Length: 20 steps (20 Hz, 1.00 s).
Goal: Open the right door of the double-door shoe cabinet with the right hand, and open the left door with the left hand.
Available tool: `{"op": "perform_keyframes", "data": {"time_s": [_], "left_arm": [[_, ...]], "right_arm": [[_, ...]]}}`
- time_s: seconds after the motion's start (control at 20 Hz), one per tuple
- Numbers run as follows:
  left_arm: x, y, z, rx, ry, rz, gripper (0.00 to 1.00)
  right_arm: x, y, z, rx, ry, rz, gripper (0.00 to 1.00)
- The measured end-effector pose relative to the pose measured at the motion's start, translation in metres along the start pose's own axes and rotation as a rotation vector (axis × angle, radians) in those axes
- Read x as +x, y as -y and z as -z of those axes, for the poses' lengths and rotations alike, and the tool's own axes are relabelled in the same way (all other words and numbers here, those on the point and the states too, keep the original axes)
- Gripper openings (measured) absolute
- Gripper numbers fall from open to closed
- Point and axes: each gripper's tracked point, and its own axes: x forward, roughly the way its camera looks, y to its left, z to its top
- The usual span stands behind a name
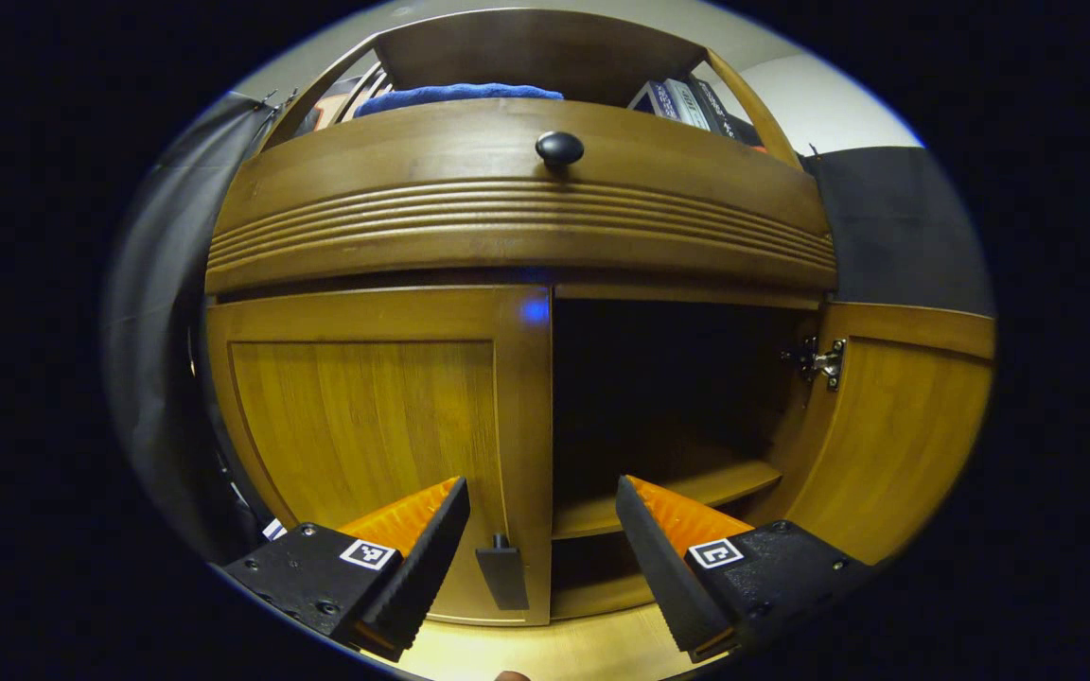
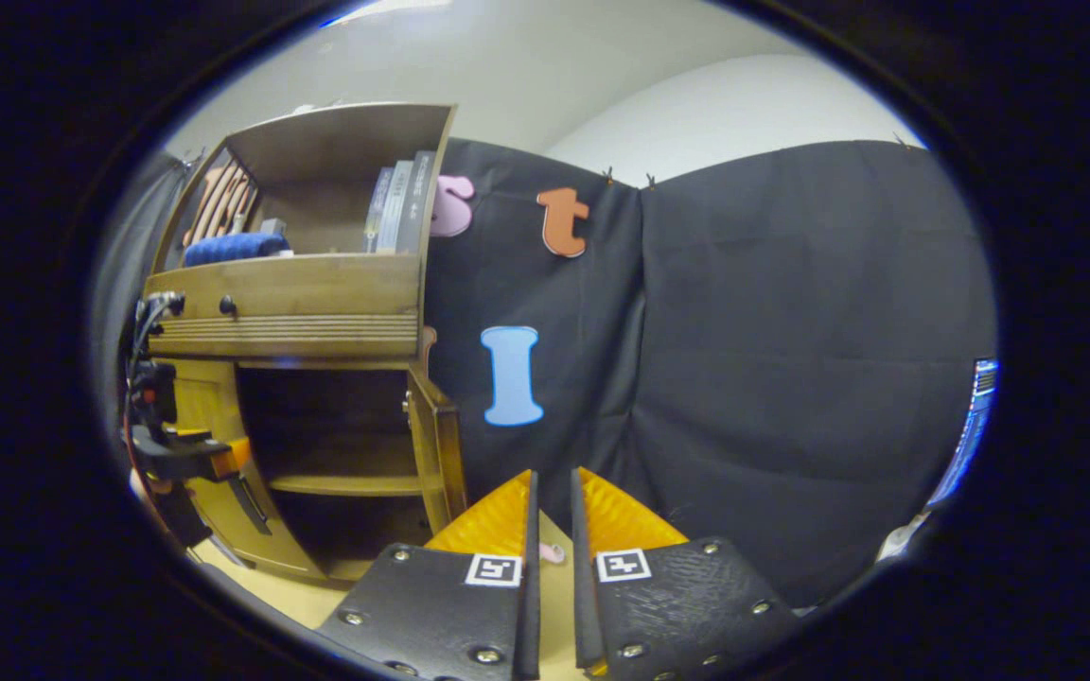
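— Left tongs [image 1: 542,534] sit closest in the left gripper view, spread wide with nothing pinched, and the left door's handle [image 1: 502,575] hangs in the gap between the two fingers without either one touching it

— So the left door [image 1: 365,426] is not open yet?

— No, it lies flush with the front of the shoe cabinet [image 1: 517,227], shut. Right door [image 1: 895,426] is swung out to the side, its hinge [image 1: 821,361] bare, and the dark inside with a shelf [image 1: 677,492] is on show

— And the right tongs?

— Right tongs [image 2: 551,530] are pressed nearly together with a thin slit left and nothing held. In the right gripper view they point at the booth's black wall [image 2: 791,378], well apart from the cabinet, which stands off at the left edge with its open door edge-on [image 2: 436,445]. The other gripper [image 2: 176,454] shows there too, just in front of the shut door

— How far along, then?

— About halfway, I'd judge: the right door is done, the left is left. Next move is likely to close on that handle and pull the door outward

— Anything on top?

— Drawer knob [image 1: 559,148] above the doors, a blue folded cloth [image 1: 455,95] and books [image 1: 687,102] on the upper shelf
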Motion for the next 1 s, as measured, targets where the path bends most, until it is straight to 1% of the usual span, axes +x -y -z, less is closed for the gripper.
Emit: {"op": "perform_keyframes", "data": {"time_s": [0.05, 0.1, 0.15, 0.2, 0.25, 0.3, 0.35, 0.4, 0.55, 0.6, 0.65, 0.7, 0.75, 0.8, 0.85, 0.9, 0.95, 1.0], "left_arm": [[0.0, 0.001, 0.004, 0.0, 0.007, -0.007, 0.94], [0.001, 0.001, 0.006, 0.002, 0.022, -0.016, 0.97], [0.002, 0.001, 0.01, 0.005, 0.025, -0.028, 0.97], [0.003, 0.0, 0.013, 0.007, 0.029, -0.039, 0.94], [0.003, 0.0, 0.019, 0.009, 0.028, -0.05, 0.97], [0.004, -0.001, 0.023, 0.007, 0.032, -0.057, 0.96], [0.006, -0.001, 0.027, 0.005, 0.032, -0.057, 0.94], [0.007, -0.001, 0.031, 0.006, 0.027, -0.057, 0.97], [0.011, -0.011, 0.042, 0.007, 0.015, -0.107, 0.97], [0.013, -0.012, 0.047, -0.003, 0.006, -0.111, 0.94], [0.014, -0.015, 0.052, -0.01, -0.006, -0.119, 0.95], [0.016, -0.021, 0.057, -0.007, -0.012, -0.135, 0.87], [0.019, -0.025, 0.06, -0.009, -0.018, -0.148, 0.82], [0.02, -0.028, 0.061, -0.016, -0.021, -0.154, 0.75], [0.022, -0.03, 0.064, -0.023, -0.025, -0.161, 0.7], [0.023, -0.031, 0.067, -0.026, -0.034, -0.164, 0.6], [0.024, -0.033, 0.071, -0.026, -0.047, -0.172, 0.6], [0.023, -0.037, 0.073, -0.027, -0.055, -0.182, 0.51]], "right_arm": [[-0.003, 0.002, -0.007, 0.004, 0.011, -0.006, 0.15], [-0.005, 0.005, -0.012, 0.005, 0.023, -0.01, 0.15], [-0.006, 0.009, -0.017, 0.0, 0.03, -0.01, 0.15], [-0.005, 0.011, -0.02, -0.008, 0.036, -0.007, 0.15], [-0.005, 0.015, -0.023, -0.016, 0.038, -0.004, 0.15], [-0.005, 0.017, -0.024, -0.022, 0.042, -0.002, 0.15], [-0.004, 0.019, -0.025, -0.024, 0.043, -0.001, 0.15], [-0.003, 0.02, -0.025, -0.024, 0.042, -0.001, 0.15], [0.002, 0.021, -0.019, -0.019, 0.027, 0.004, 0.15], [0.003, 0.021, -0.016, -0.019, 0.02, 0.007, 0.15], [0.003, 0.022, -0.013, -0.022, 0.014, 0.011, 0.15], [0.003, 0.022, -0.011, -0.024, 0.007, 0.014, 0.15], [0.003, 0.022, -0.008, -0.025, 0.0, 0.018, 0.15], [0.003, 0.024, -0.006, -0.028, -0.004, 0.025, 0.15], [0.004, 0.026, -0.005, -0.03, -0.006, 0.031, 0.15], [0.005, 0.027, -0.005, -0.03, -0.008, 0.034, 0.15], [0.005, 0.027, -0.005, -0.029, -0.007, 0.036, 0.15], [0.006, 0.028, -0.006, -0.027, -0.005, 0.037, 0.15]]}}
